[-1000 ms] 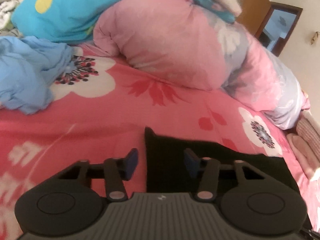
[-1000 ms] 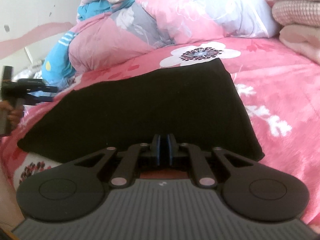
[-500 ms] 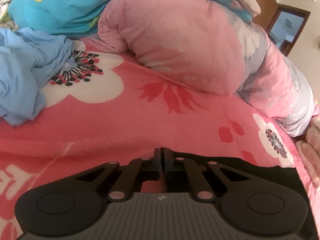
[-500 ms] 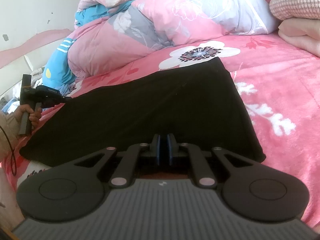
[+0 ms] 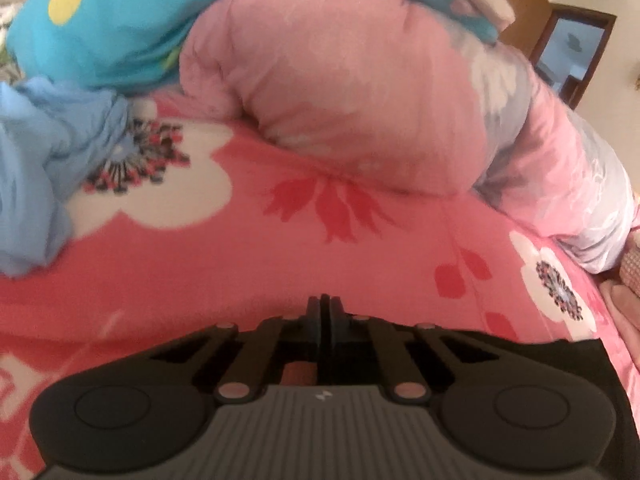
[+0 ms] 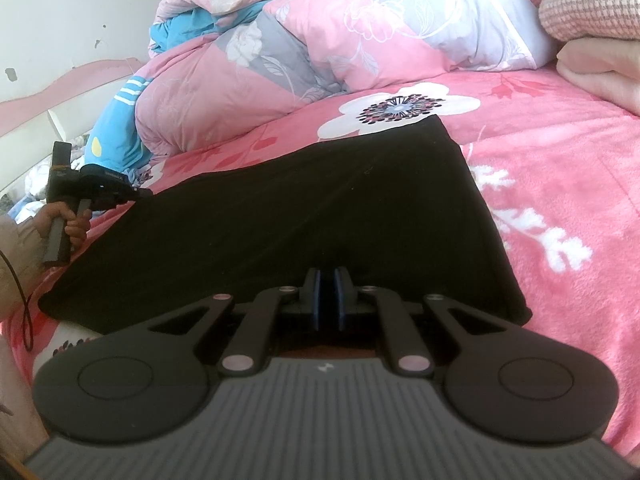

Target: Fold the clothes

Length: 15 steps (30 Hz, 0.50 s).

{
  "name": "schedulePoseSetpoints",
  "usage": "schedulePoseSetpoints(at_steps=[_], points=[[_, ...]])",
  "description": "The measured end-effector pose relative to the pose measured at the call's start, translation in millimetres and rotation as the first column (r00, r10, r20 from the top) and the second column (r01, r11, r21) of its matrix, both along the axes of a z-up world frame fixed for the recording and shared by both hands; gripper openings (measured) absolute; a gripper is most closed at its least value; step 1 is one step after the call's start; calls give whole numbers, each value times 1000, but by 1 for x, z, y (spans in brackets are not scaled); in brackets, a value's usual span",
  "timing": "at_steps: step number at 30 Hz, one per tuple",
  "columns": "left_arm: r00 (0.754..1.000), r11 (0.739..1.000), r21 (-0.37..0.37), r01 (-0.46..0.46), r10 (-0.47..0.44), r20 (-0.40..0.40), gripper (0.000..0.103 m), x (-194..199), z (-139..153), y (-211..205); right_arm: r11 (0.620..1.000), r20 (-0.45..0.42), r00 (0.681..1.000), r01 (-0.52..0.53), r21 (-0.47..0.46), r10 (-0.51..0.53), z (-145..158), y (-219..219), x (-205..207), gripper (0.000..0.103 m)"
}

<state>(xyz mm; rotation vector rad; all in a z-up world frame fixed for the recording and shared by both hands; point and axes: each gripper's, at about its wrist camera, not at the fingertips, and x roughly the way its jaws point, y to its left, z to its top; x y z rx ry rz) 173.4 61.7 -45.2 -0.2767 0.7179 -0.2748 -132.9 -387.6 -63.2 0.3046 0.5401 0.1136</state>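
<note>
Lying flat on the pink floral bedspread (image 6: 560, 184), the black garment (image 6: 312, 208) is spread as a wide panel, its far edge reaching a white flower print and its near edge running under the right gripper (image 6: 327, 300). It looks already halved or smoothed, since the surface is even and the corners square, though its exact kind is hard to tell.

That right gripper has its blue pads nearly together with dark cloth at them, so it seems to be pinching the near hem. Over at the garment's left corner, the left gripper (image 6: 136, 193) points in at the edge, gripped by a hand (image 6: 66, 220) with a pale sleeve. In its own view, the left gripper (image 5: 324, 316) has its pads pressed together, with black fabric showing just beneath and to the right of it; whether cloth is actually caught between them is hidden by the gripper body. Two grips along one long edge would make sense for lifting that side evenly and carrying it over for the next fold.

Beyond the garment, a rolled pink quilt (image 5: 340, 92) bulks against the bedspread, with a teal cover (image 5: 120, 20) behind it and a crumpled light-blue cloth (image 5: 44, 168) at the left, probably waiting its turn. Folded blankets (image 6: 592, 40) are stacked at the far right.
</note>
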Motion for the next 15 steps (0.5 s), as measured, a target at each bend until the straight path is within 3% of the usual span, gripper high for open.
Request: schedulePoseSetpoints(at_steps=[5,13,15], points=[[1000,999,34,0,-1,27,4,4,4,-3,1000,0,1000,0,1,0,0,0,0,7],[1000,998,70,3,-4,11,4,14,-16,-3,1000,-1,1000,0,1,0,0,0,0,7],[1000,998,62,1,-1,2,13,13,-13,0,1000,-1,1000,-1,1,1,1,0,0,7]])
